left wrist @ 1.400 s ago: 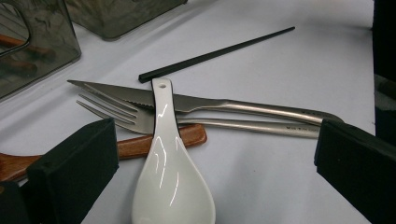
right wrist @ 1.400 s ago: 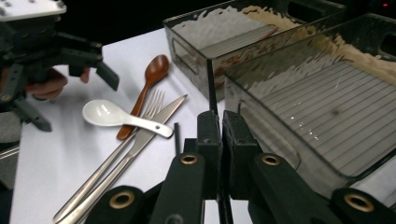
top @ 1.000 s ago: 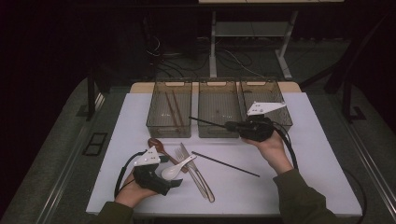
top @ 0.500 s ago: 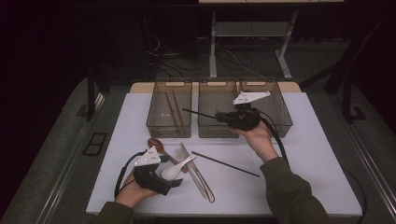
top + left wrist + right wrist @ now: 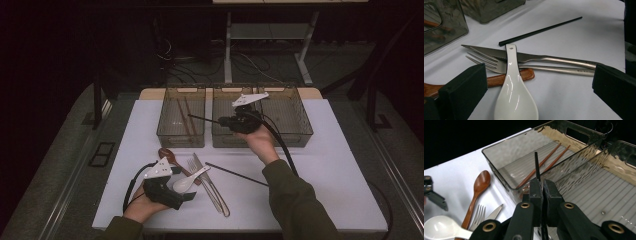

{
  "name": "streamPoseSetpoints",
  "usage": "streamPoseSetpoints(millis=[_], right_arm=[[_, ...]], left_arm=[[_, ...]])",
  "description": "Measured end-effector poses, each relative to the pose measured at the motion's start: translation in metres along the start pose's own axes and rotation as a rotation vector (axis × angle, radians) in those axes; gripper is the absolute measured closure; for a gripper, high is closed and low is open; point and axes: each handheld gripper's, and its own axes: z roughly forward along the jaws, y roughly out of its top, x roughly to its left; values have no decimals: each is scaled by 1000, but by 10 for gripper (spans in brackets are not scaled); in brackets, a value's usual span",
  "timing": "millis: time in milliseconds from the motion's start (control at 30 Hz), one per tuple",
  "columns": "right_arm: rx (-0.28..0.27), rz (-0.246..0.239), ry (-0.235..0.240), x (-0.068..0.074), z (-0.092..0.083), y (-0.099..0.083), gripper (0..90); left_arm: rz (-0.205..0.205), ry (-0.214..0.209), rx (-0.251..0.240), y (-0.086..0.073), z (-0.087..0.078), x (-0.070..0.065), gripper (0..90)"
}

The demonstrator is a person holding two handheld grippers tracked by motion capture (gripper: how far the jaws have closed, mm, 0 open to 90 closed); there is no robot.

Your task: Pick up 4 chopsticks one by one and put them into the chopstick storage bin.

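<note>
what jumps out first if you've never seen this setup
The right gripper holds a black chopstick above the bins, its tip over the left bin, where two brown chopsticks lie. Near the table's front, the open left gripper frames a white spoon lying across a knife and fork.

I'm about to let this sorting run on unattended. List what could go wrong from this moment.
1. The right gripper pinches the black chopstick near one end, so the long free end could swing and catch the rim of the left bin holding the brown chopsticks.
2. The left gripper stands open around the white spoon, which lies across the fork, knife and wooden spoon; closing might drag those along.
</note>
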Motion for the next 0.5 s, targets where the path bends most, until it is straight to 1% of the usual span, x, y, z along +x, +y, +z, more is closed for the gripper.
streamPoseSetpoints(millis=[100,267,367,433,500], right_arm=[[8,5,-3,1,9,5,864],[24,6,-26,2,25,15,863],[39,0,-28,5,35,21,863],[43,0,-23,7,42,25,863],[52,-3,-30,9,50,28,863]], left_arm=[[-1,-2,-3,0,0,0,0],[1,0,-3,0,-1,-1,0],[10,-1,3,0,-1,0,0],[7,0,1,0,0,-1,0],[3,-2,-2,0,0,-1,0]])
